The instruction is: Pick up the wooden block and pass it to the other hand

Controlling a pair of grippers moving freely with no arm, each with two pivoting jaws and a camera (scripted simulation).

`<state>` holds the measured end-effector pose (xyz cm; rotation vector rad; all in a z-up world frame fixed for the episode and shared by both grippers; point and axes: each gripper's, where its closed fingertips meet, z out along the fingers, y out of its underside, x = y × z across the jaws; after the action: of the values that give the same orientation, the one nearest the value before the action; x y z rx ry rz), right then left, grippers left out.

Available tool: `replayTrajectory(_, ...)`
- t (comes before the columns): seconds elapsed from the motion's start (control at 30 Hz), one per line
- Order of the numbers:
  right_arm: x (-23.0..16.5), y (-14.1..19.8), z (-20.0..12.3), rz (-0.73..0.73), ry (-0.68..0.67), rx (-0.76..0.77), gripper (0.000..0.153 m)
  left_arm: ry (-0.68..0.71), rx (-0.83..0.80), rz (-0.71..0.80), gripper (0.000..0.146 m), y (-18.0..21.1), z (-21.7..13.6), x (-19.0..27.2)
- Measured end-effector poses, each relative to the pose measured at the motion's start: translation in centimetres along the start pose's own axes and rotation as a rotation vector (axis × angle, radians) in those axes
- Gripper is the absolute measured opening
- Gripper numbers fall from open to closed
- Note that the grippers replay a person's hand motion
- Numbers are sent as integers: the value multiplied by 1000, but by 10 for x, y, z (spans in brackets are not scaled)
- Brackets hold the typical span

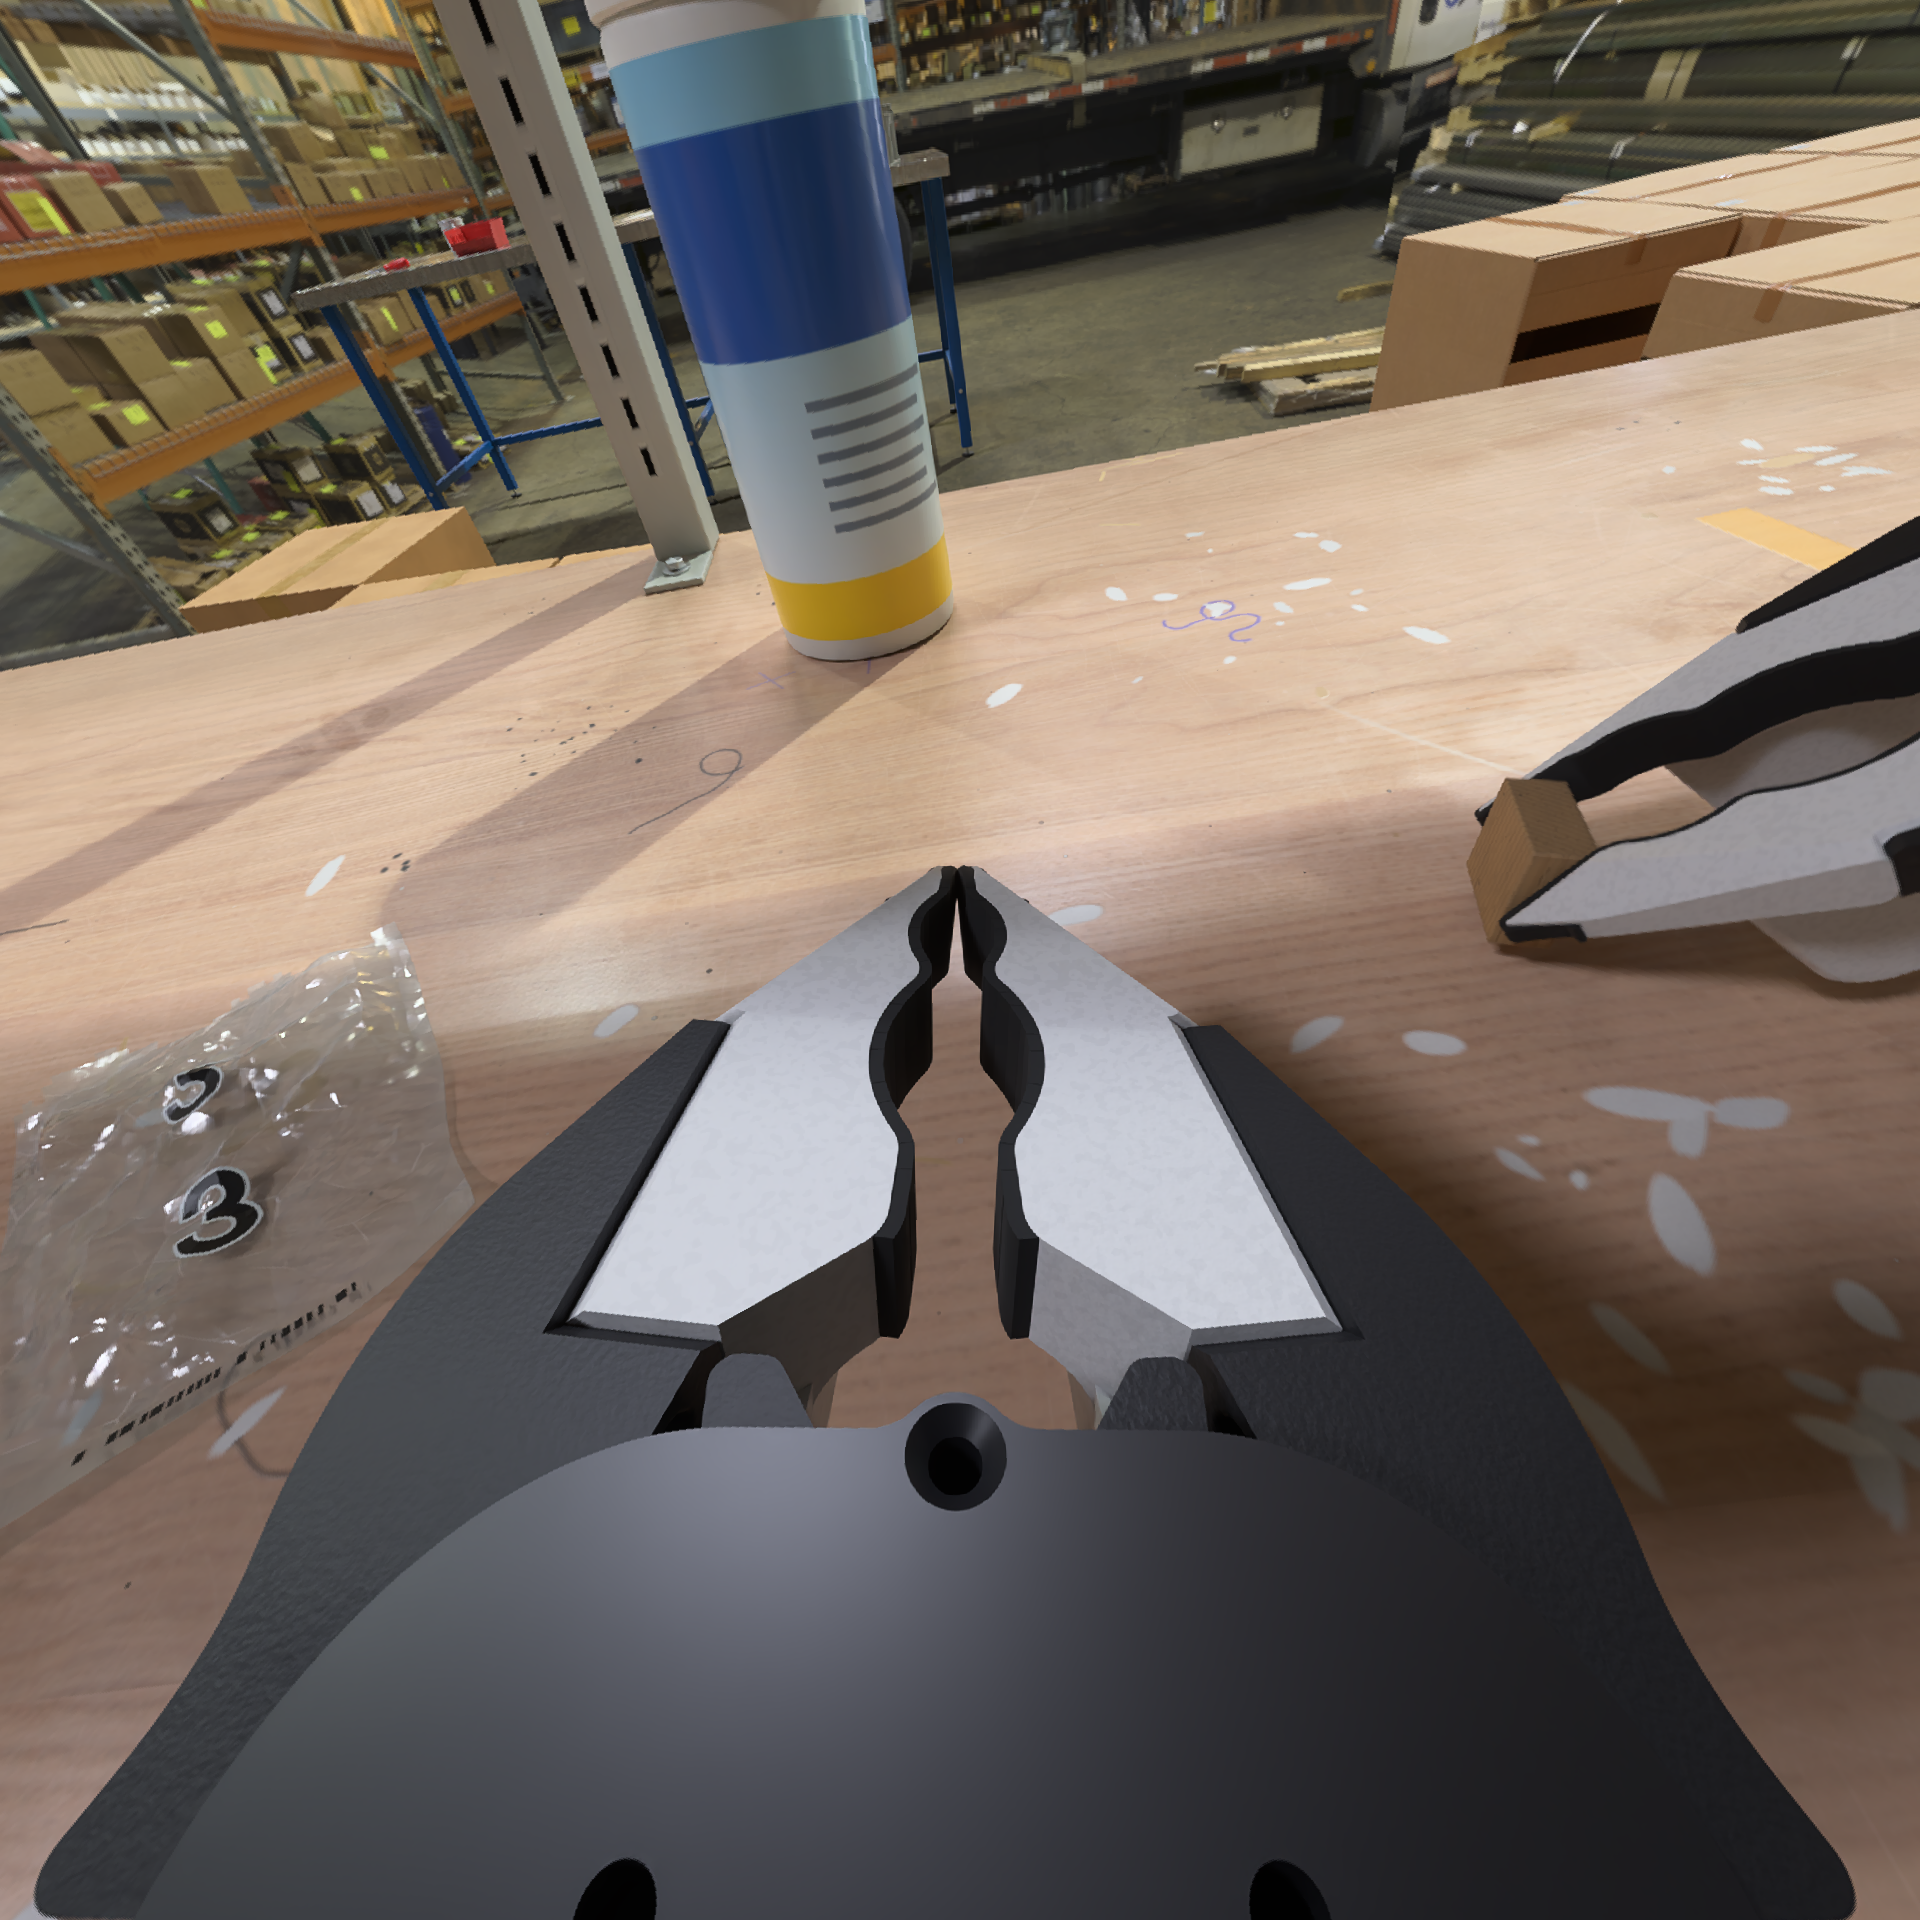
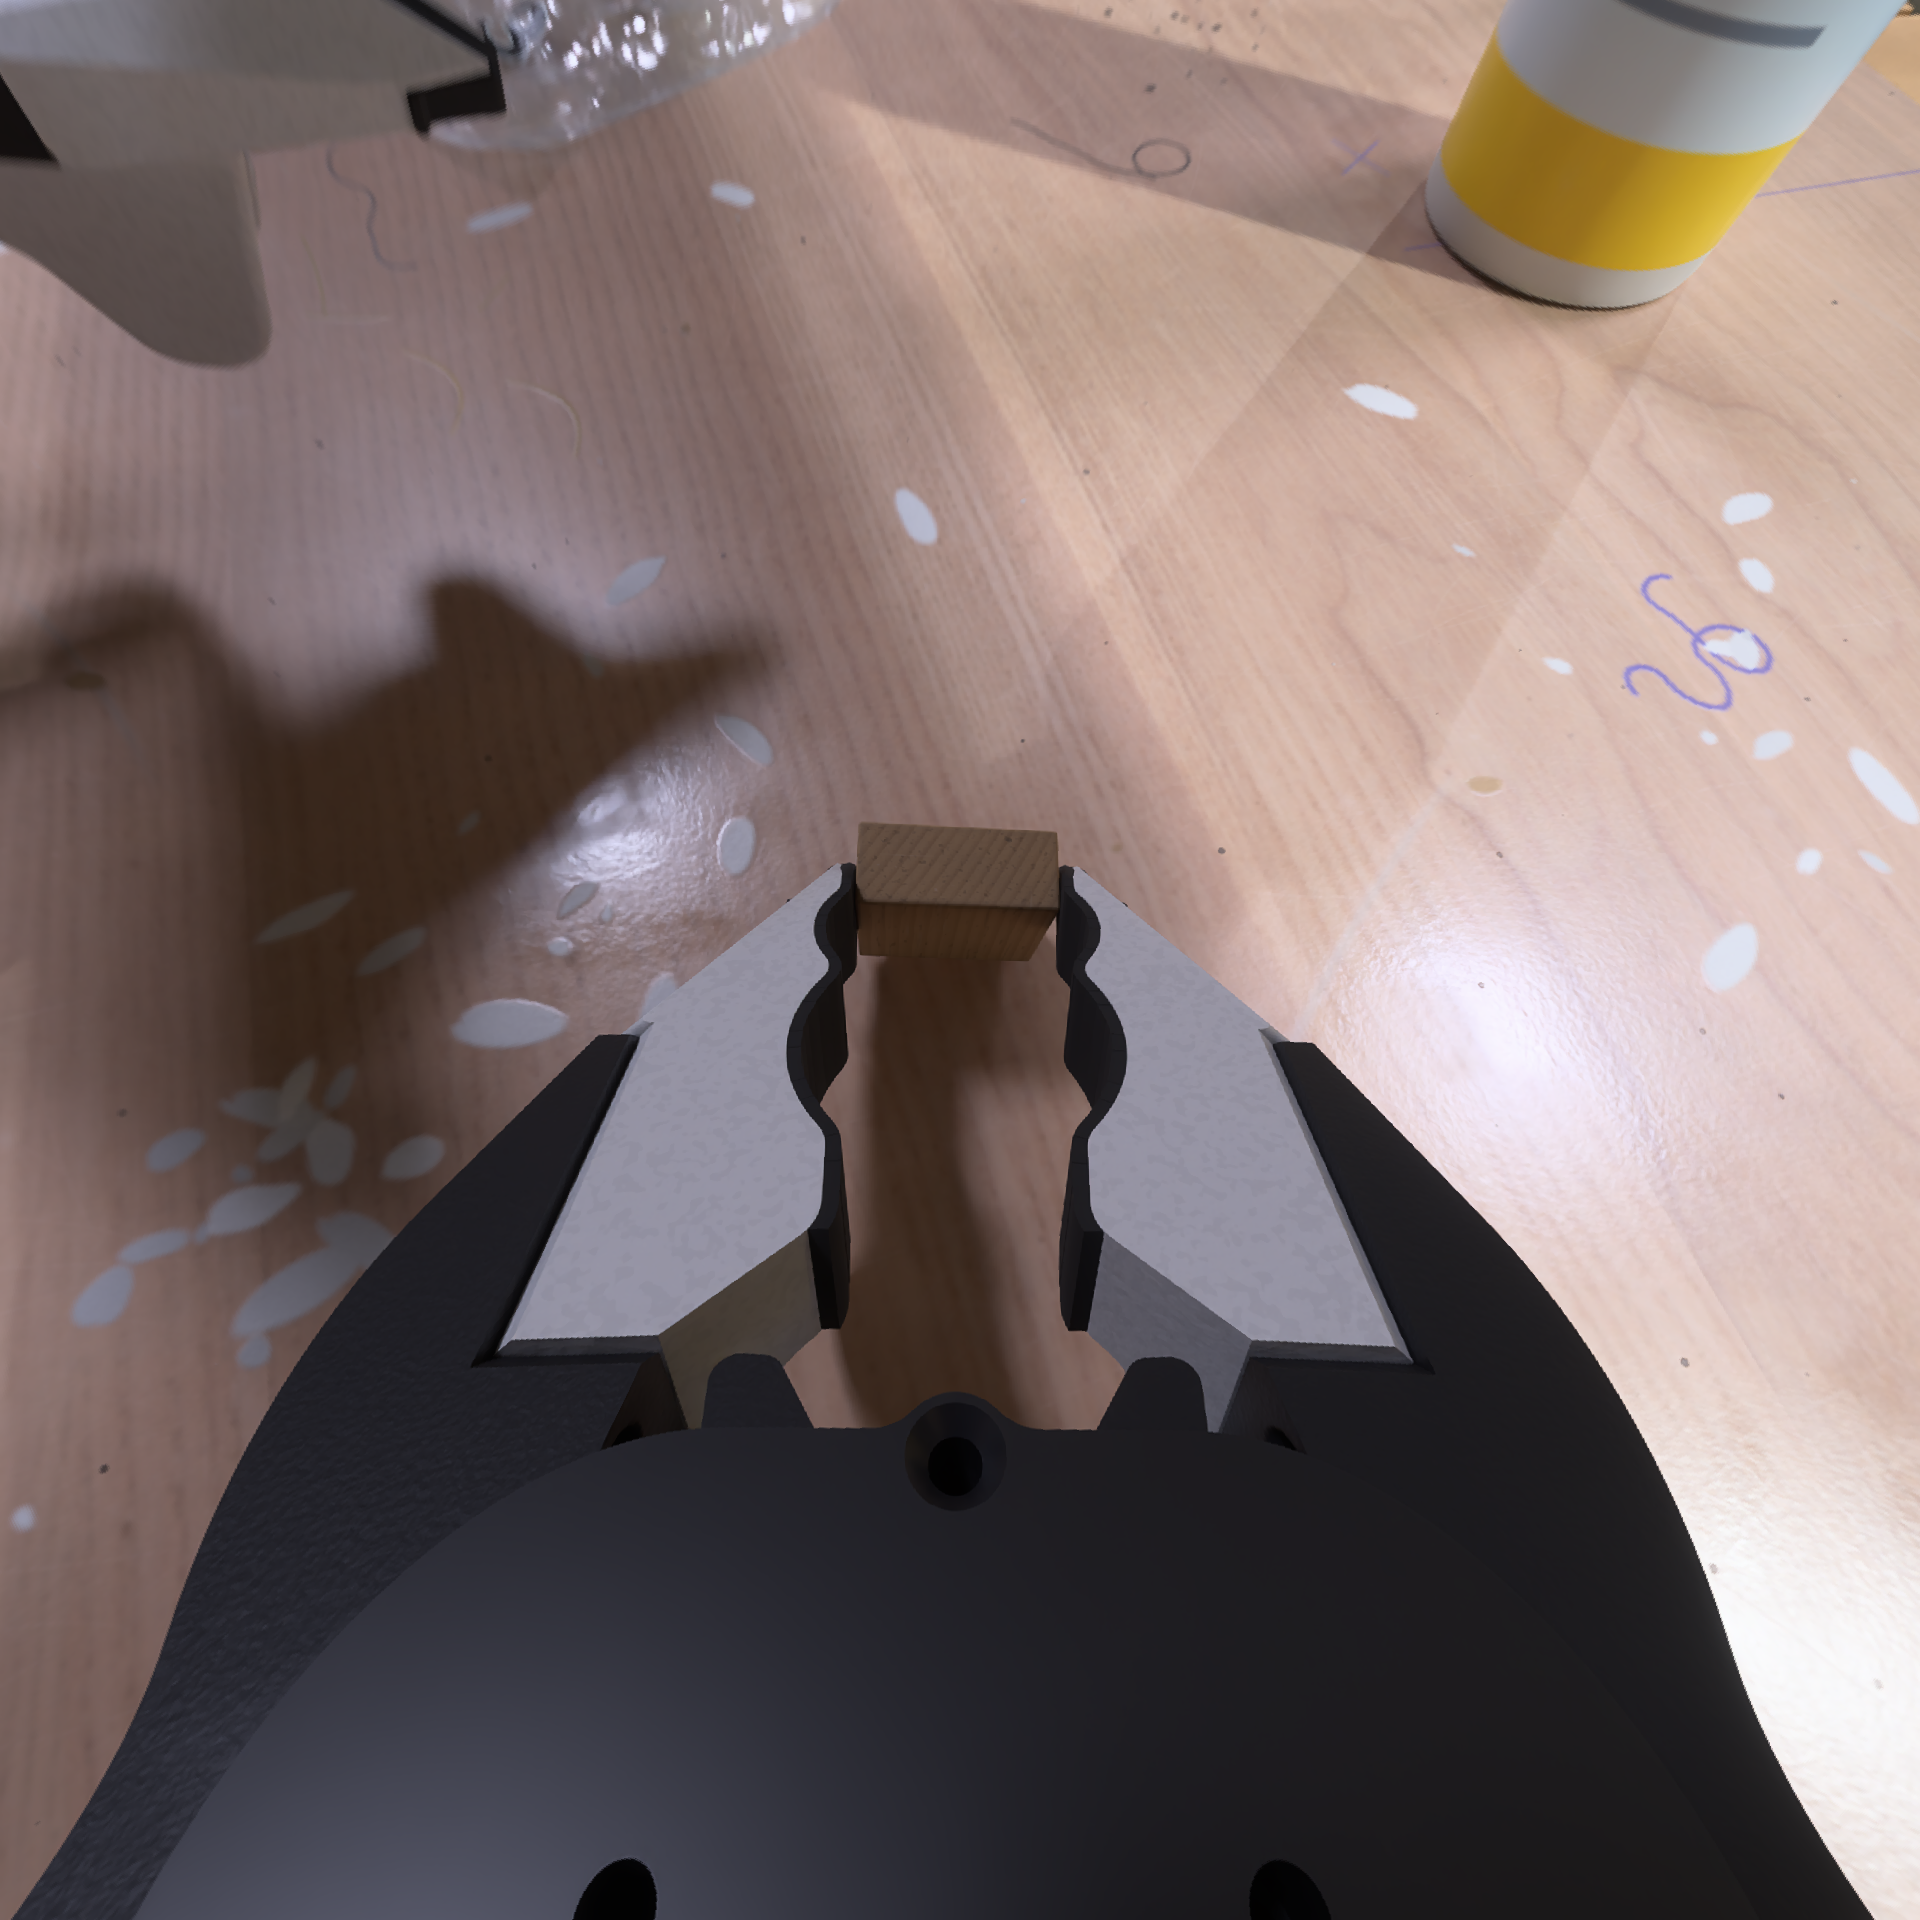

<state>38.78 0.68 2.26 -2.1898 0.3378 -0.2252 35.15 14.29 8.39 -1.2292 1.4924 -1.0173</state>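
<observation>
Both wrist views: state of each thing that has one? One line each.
wooden block: clamped between the right gripper's fingertips; whether it is lifted off the table, cannot tell.
right gripper: shut on the block.
left gripper: shut, empty, apart from the block.
striped canister: upright on the table, untouched.
clear plastic bag: flat and crinkled on the table, beside the left gripper.
</observation>
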Motion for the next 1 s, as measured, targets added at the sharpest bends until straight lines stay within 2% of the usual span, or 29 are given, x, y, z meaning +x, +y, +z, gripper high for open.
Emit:
replayTrajectory(0.13,4,-8,-8,81,-40,77,38,1,0,1,0,0,0,0)
replayTrajectory(0.23,4,-23,-21,171,-125,200,38,1,0,2,0,0,0,0)
replayTrajectory(0.3,-1,-40,-35,286,-255,349,38,2,0,2,0,0,0,0)
replayTrajectory(0.37,-4,-56,-51,477,-446,500,38,2,-2,3,0,0,0,1)
replayTrajectory(0.47,4,-66,-70,752,-710,640,38,1,-1,7,0,0,0,1)
replayTrajectory(0.53,12,-69,-79,857,-804,709,38,2,-2,10,0,0,0,1)
replayTrajectory(0.63,15,-70,-84,882,-829,739,38,2,-2,12,2,0,0,1)
replayTrajectory(0.8,13,-70,-82,880,-836,724,38,3,-2,10,18,0,0,1)
replayTrajectory(1.0,18,-68,-84,937,-865,746,38,5,-2,11,19,1,0,1)
